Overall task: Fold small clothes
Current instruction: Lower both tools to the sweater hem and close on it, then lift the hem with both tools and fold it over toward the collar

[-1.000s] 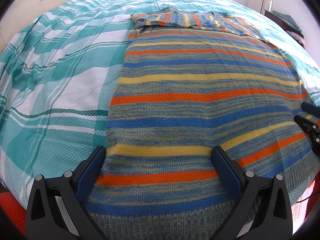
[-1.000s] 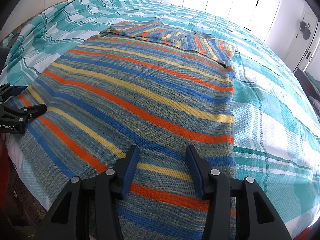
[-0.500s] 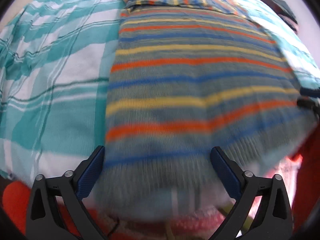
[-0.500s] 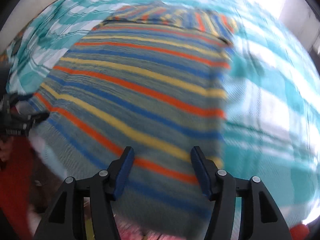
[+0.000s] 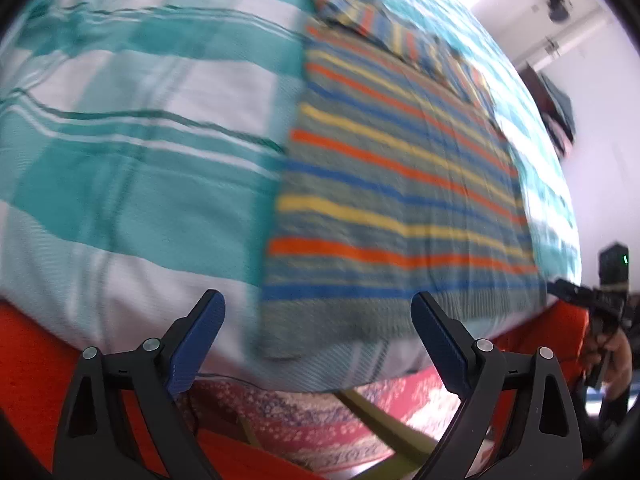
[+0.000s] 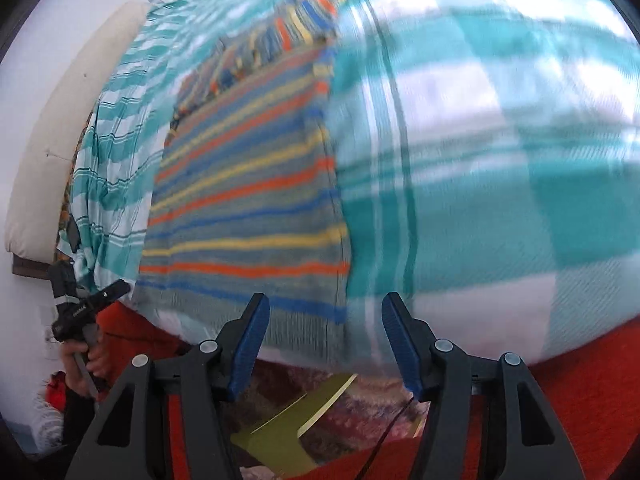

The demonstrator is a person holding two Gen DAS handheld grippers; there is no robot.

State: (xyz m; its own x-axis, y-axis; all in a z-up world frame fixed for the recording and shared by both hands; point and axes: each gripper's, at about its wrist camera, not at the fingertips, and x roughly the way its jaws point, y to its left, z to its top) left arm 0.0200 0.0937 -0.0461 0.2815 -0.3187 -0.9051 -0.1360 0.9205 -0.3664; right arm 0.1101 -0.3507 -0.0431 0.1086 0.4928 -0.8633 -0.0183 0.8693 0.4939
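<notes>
The striped knit sweater (image 5: 400, 184) lies flat on the teal plaid bedspread (image 5: 132, 168), sleeves already folded across its far end; its hem reaches the bed's near edge. The body folds are, by my reading, still to do. Left of the sweater's hem, the left gripper (image 5: 318, 334) stands wide but has just been closing slightly — nothing between its jaws. The right gripper (image 6: 325, 342), off the hem's right corner, has opened about halfway, empty too. No writing is legible.
</notes>
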